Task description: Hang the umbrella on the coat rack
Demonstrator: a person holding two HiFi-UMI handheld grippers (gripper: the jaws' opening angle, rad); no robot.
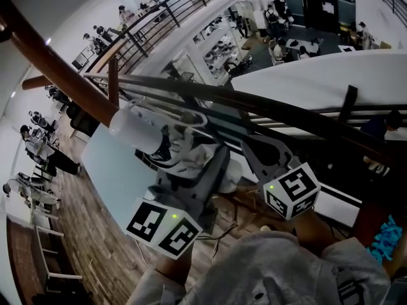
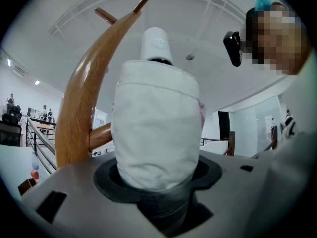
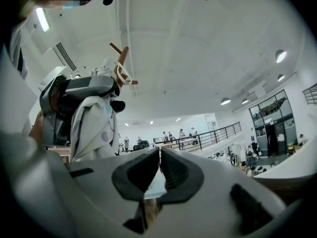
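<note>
The left gripper (image 2: 157, 190) clamps the folded white umbrella (image 2: 156, 128) upright, just right of the wooden coat rack (image 2: 81, 98), likely to reach a peg, while the right gripper (image 3: 159, 172), jaws together and empty, waits nearby.

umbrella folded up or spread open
Folded: the umbrella is a compact white bundle clamped in the left gripper; no canopy is spread.

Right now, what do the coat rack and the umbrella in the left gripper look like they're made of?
The coat rack looks like varnished wood: brown, with glossy highlights. The umbrella looks like soft matte white fabric, creased; its end cap seems smooth white plastic.
</note>
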